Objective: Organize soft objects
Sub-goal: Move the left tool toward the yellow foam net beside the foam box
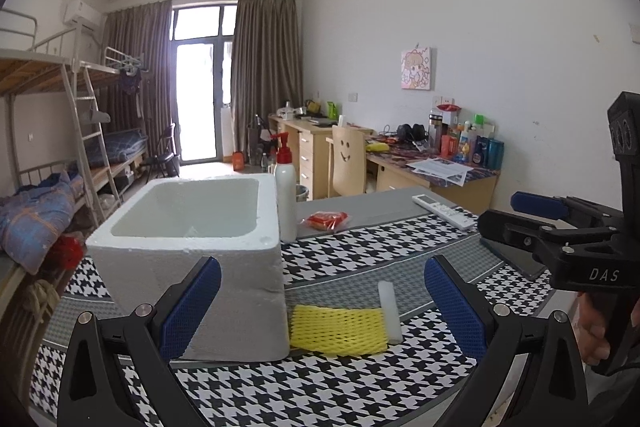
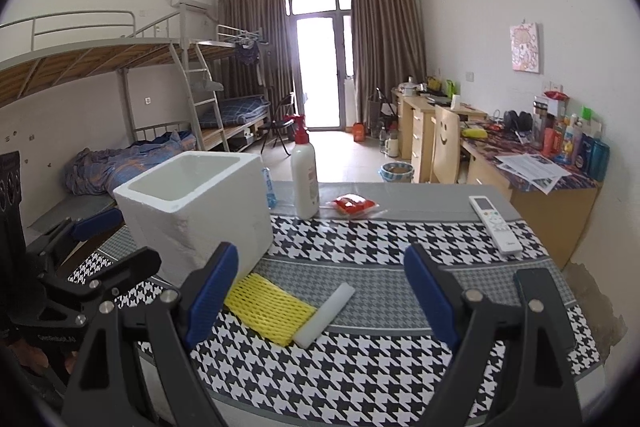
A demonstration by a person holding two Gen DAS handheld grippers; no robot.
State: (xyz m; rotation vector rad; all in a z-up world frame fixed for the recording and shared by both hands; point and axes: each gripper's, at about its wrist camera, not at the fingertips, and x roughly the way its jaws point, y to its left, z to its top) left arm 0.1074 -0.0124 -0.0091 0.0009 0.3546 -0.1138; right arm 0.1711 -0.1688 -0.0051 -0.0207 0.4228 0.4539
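Note:
A yellow foam net sleeve lies flat on the houndstooth tablecloth, at the foot of an empty white styrofoam box. Against the sleeve's right end lies a white foam strip. My left gripper is open just short of the sleeve and the box corner. On the right, my right gripper hovers open before the sleeve and strip. Neither gripper touches anything.
A white pump bottle stands behind the box, a red packet beside it. A white remote and a dark phone lie at the right. Bunk beds and desks stand beyond the table.

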